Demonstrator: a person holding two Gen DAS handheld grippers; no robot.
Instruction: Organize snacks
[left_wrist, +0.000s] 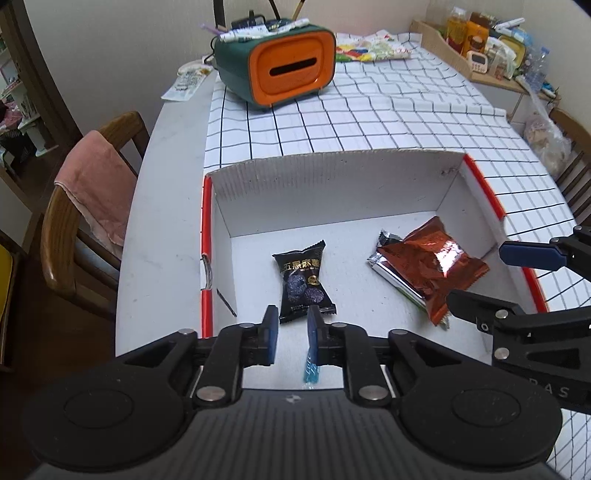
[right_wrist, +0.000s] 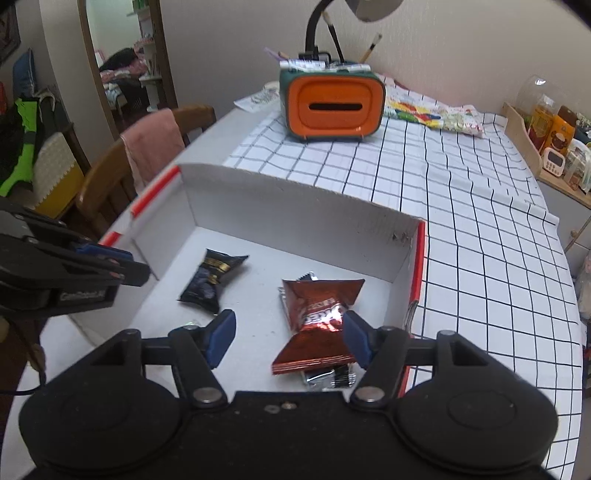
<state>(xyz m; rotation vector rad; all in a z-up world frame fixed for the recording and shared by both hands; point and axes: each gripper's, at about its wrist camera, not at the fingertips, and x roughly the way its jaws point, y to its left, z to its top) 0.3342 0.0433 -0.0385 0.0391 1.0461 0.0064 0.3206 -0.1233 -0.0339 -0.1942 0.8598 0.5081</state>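
Hovering over white box: right gripper spread, empty, orange packet lying lengthwise just below; left gripper narrowly parted, seemingly empty, black packet just ahead.

A home dining room, checked tablecloth, wooden chair draped with towel, tissue box, bedroom doorway beyond
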